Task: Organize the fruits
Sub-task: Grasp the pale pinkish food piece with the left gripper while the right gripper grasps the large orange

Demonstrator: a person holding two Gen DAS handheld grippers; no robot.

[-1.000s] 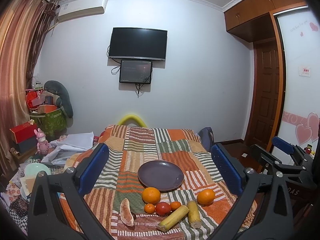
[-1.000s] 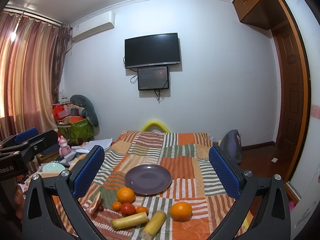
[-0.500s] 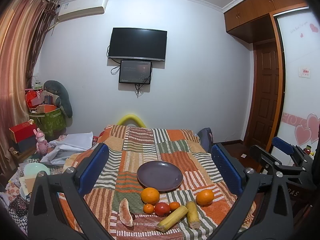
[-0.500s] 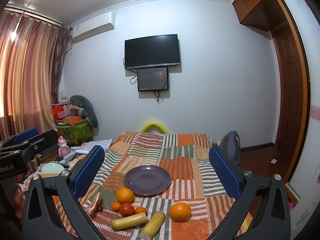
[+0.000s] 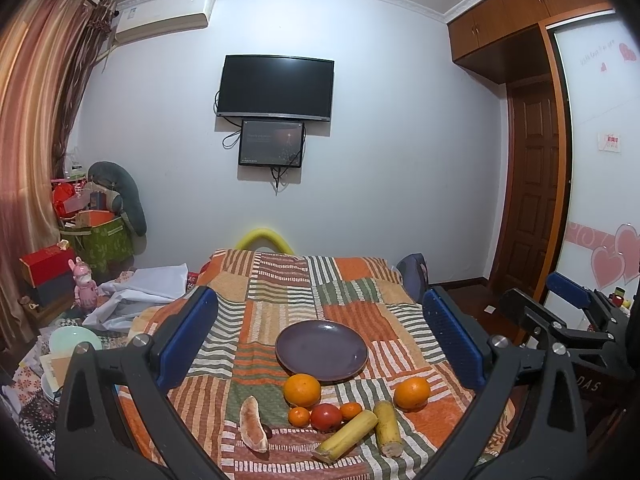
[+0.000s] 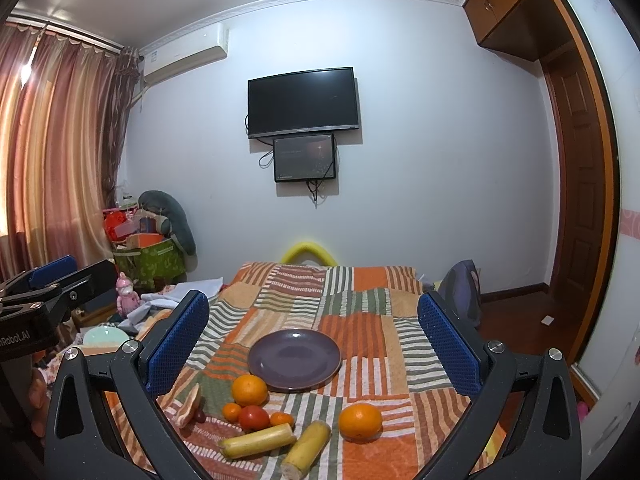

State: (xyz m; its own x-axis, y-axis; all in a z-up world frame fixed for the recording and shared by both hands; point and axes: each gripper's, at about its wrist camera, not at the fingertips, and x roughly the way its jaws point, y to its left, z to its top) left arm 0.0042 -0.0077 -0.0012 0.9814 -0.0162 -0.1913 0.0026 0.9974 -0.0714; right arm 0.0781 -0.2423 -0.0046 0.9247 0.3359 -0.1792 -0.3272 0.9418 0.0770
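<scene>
An empty purple plate point(image 5: 321, 350) point(image 6: 295, 359) lies on the striped patchwork cloth point(image 5: 280, 304). In front of it lie two oranges point(image 5: 302, 389) point(image 5: 411, 392), a red tomato point(image 5: 326, 417), two small tangerines point(image 5: 299, 416), two banana halves point(image 5: 346, 436) point(image 5: 387, 427) and a pale fruit wedge point(image 5: 253, 429). My left gripper point(image 5: 320, 336) is open and empty, held back above the near fruits. My right gripper point(image 6: 314, 338) is open and empty, likewise held back. Each gripper shows at the edge of the other's view.
A green box point(image 5: 102, 244) with clutter, a pink toy point(image 5: 85, 284) and white cloth point(image 5: 144, 284) lie left of the bed. A pale green bowl point(image 5: 74, 340) sits at the near left. A wooden door point(image 5: 532, 184) stands to the right. A dark bag point(image 6: 460, 292) leans by the bed.
Both views have shifted only slightly; the fruits sit a touch lower and closer in frame. Nothing on the cloth has moved and both grippers stay open.
</scene>
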